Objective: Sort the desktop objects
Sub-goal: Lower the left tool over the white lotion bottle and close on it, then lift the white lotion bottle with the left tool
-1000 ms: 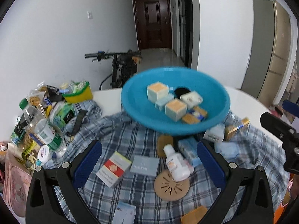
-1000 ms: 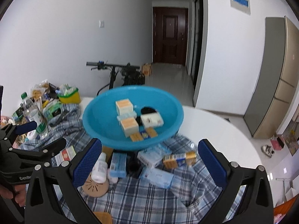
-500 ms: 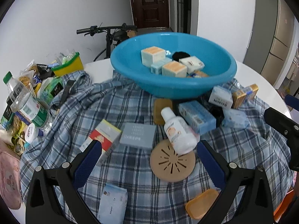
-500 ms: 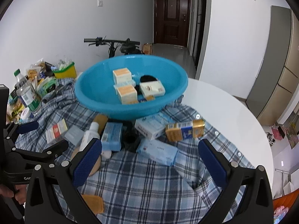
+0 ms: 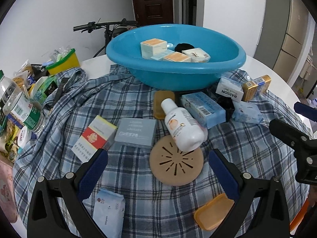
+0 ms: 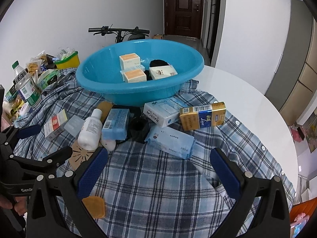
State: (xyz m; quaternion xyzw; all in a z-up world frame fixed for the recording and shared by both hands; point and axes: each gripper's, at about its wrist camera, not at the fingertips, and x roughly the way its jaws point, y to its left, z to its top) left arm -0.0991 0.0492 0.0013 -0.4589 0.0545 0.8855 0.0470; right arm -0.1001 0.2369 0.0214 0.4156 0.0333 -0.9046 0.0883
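A blue basin (image 5: pixel 174 73) (image 6: pixel 138 93) holding several small boxes stands at the back of a plaid cloth (image 5: pixel 128 178). In front of it lie a white bottle (image 5: pixel 182 125) on a tan slotted disc (image 5: pixel 176 164), a grey box (image 5: pixel 136 132), a red-and-white pack (image 5: pixel 95 138), a light blue box (image 5: pixel 204 109), a RAISON box (image 6: pixel 164 111), a gold pack (image 6: pixel 202 117) and a blue tissue pack (image 6: pixel 172 140). My left gripper (image 5: pixel 158 170) is open and empty just before the disc. My right gripper (image 6: pixel 158 168) is open and empty before the tissue pack.
A water bottle (image 5: pixel 17 103), snack packs and a yellow tub (image 5: pixel 63 63) crowd the table's left edge. An orange soap lid (image 5: pixel 214 212) and a tissue pack (image 5: pixel 109 210) lie near the front. Bare white table (image 6: pixel 237 99) lies to the right. A bicycle (image 6: pixel 118 31) stands behind.
Both grippers have moved down and closer to the cloth, so the objects appear larger and the basin sits higher in view. Both stay open and empty.
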